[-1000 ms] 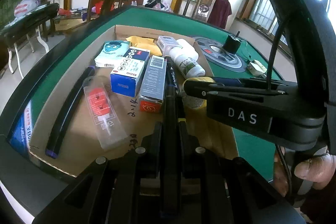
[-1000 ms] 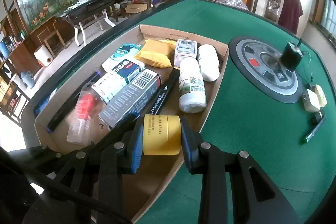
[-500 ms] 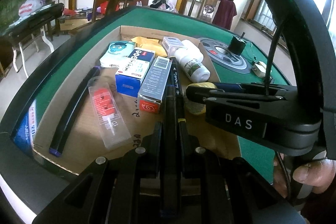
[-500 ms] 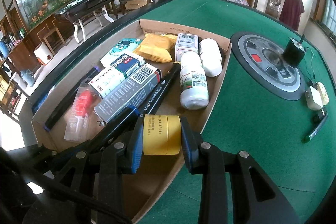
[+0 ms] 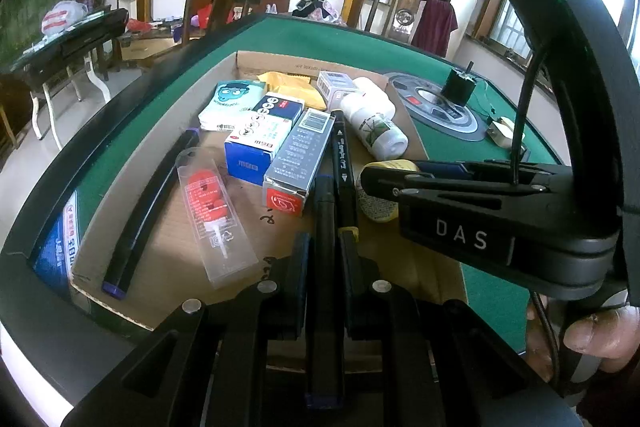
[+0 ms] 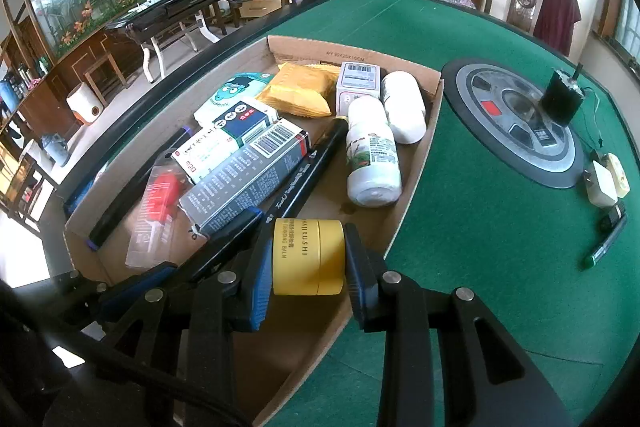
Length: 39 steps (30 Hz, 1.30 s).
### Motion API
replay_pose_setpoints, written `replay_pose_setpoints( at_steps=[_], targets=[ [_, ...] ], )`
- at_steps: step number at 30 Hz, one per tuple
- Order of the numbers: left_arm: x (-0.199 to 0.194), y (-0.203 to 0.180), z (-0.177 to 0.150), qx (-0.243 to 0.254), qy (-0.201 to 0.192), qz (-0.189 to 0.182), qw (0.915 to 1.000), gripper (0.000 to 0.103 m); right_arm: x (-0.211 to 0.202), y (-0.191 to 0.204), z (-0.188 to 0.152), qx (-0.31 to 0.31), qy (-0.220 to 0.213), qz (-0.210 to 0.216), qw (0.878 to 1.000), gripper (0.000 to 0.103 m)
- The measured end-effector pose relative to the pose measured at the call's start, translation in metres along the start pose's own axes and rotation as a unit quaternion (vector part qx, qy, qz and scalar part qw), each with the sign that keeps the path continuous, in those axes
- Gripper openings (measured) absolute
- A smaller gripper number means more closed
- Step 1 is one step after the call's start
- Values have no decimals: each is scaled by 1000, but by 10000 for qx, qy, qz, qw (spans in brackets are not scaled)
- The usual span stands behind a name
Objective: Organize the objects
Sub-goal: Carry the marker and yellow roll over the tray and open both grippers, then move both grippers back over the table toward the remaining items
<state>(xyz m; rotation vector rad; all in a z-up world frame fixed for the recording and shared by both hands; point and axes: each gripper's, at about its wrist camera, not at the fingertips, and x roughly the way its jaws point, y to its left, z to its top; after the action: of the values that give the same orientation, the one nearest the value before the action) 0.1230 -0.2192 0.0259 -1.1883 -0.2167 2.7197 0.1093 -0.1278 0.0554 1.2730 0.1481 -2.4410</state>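
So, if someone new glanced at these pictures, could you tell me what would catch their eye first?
Probably the yellow balm jar clamped in the right gripper, above the near end of the cardboard box. Next, the left gripper shut on a black pen over the same box, which is crowded with cartons and two white bottles on the green table.

Left gripper (image 5: 325,247): black plastic, blue finger pads, silver screws. Right gripper (image 6: 308,257): matching build, white "DAS" lettering, black cable, bare-skinned hand (image 5: 592,337).
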Motion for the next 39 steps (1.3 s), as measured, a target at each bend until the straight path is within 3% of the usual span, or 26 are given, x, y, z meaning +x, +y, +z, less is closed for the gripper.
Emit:
replay_pose_setpoints(
  at_steps=[18, 20, 22, 24, 27, 29, 32, 39],
  targets=[
    [0, -1, -1, -18, 15, 117, 9999, 13, 0, 0, -1, 148, 33, 163, 9998, 30],
    [-3, 0, 0, -77, 26, 82, 9999, 17, -1, -4, -1, 291, 64, 311, 9991, 30],
    [-7, 3, 1, -154, -12, 78, 9999, 43, -5, -9, -1, 464, 35, 483, 9977, 31],
    [-15, 7, 3, -280, -163, 35, 9995, 54, -10, -15, -1, 593, -56, 577, 9966, 31],
    [-28, 12, 8, -430, -370, -66, 9984, 56, -21, -23, -2, 702, -230, 612, 9954, 34],
    [-36, 13, 13, -511, -514, -166, 9972, 66, -30, -31, -4, 784, -384, 654, 9940, 42],
    [-47, 7, 20, -434, -722, -226, 9962, 67, -44, -51, -9, 942, -599, 621, 9918, 45],
    [-51, -36, 31, 177, -699, -579, 9957, 67, -68, -141, -31, 1616, -797, -23, 9836, 45]
  ],
)
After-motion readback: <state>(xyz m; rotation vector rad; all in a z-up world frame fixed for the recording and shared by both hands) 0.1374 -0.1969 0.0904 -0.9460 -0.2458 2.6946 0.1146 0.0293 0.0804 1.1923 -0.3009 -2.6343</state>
